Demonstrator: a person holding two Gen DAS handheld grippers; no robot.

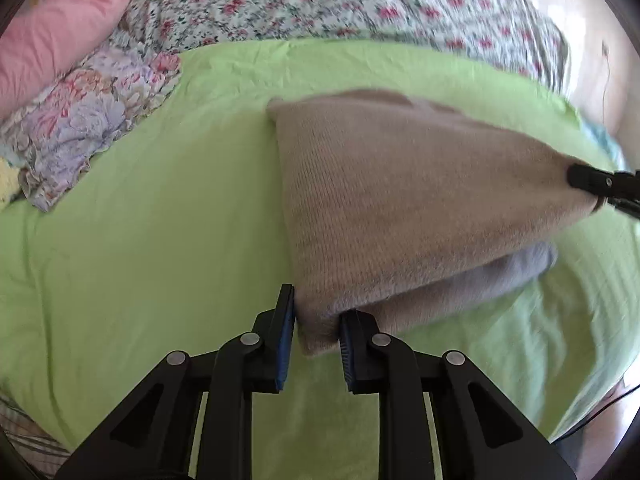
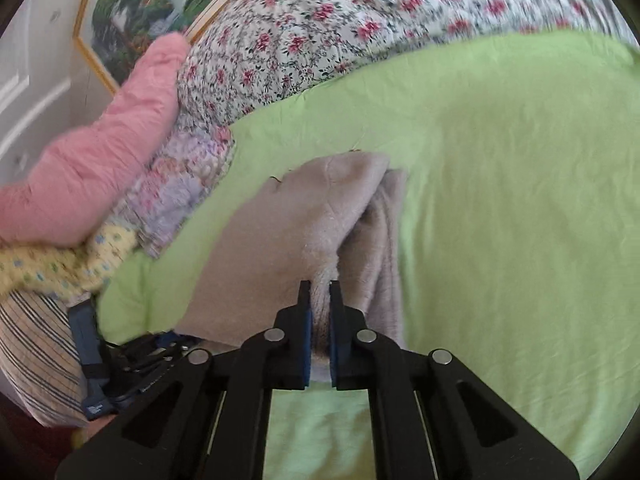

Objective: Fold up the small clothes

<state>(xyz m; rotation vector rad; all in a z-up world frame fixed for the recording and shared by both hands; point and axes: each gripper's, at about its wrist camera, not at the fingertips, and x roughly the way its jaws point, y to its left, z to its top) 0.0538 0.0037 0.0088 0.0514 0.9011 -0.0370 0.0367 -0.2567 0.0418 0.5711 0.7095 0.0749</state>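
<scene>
Left tongs [image 1: 316, 334] narrow, clamped on the near corner of the beige knit [image 1: 400, 200], blue pads [image 1: 285, 344] pressing the cloth from both sides. Right tongs [image 2: 320, 320] nearly closed, pinching a bunched edge of the knit [image 2: 304, 216]; in the left view the right tongs [image 1: 600, 188] show at the right edge of the frame, gripping the far corner. Knit is stretched between the two grips, lifted off the green sheet [image 1: 140, 260], a lower layer sagging beneath at lower centre-right. Knit's left edge runs straight from frame centre down to the left tongs. In the right view the far end of the knit rests on the sheet near frame centre. Open sheet fills the whole right half of the right view and the left half of the left view. Floral duvet [image 2: 340, 28] lines the top, pink pillow [image 2: 100, 168] and floral cloth [image 1: 80, 128] crowd the upper left. Frames motion-blurred.
</scene>
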